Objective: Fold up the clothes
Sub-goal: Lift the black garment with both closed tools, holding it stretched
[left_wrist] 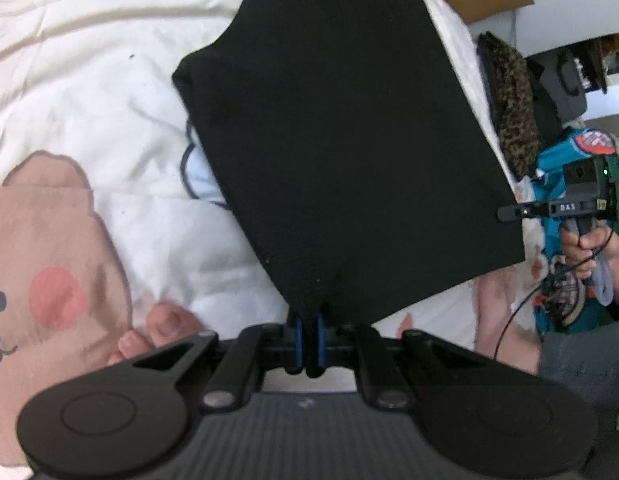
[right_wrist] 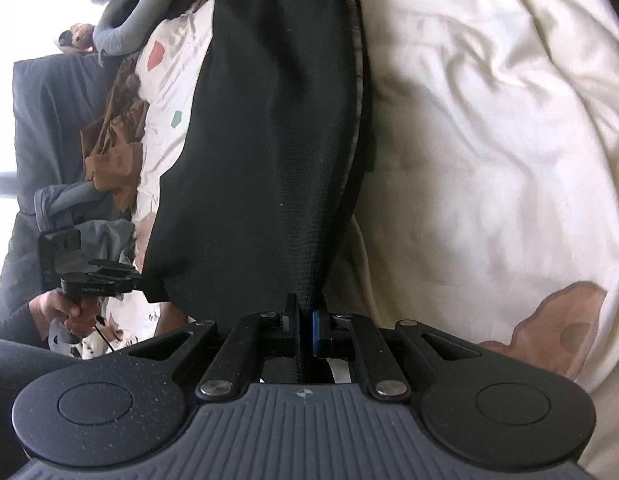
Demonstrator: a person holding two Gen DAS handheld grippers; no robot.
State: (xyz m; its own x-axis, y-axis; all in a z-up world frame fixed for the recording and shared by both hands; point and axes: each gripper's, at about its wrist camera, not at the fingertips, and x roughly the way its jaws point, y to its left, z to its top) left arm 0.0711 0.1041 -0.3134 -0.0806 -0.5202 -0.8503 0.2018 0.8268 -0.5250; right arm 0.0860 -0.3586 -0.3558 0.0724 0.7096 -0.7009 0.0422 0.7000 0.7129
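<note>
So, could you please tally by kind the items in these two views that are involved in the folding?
Black garment: 1, pinched at two spots
Grippers: 2, left gripper and right gripper, both closed on the garment
Printed cream bedding beneath: 1
Total: 4

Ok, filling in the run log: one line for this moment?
left gripper: shut on garment | right gripper: shut on garment | garment: over bedding

Left hand-held gripper point(left_wrist: 308, 338) and right hand-held gripper point(right_wrist: 305, 330) both clamped tight on black fabric, blue pads point(left_wrist: 297, 340) nearly touching, held apart at similar height.
</note>
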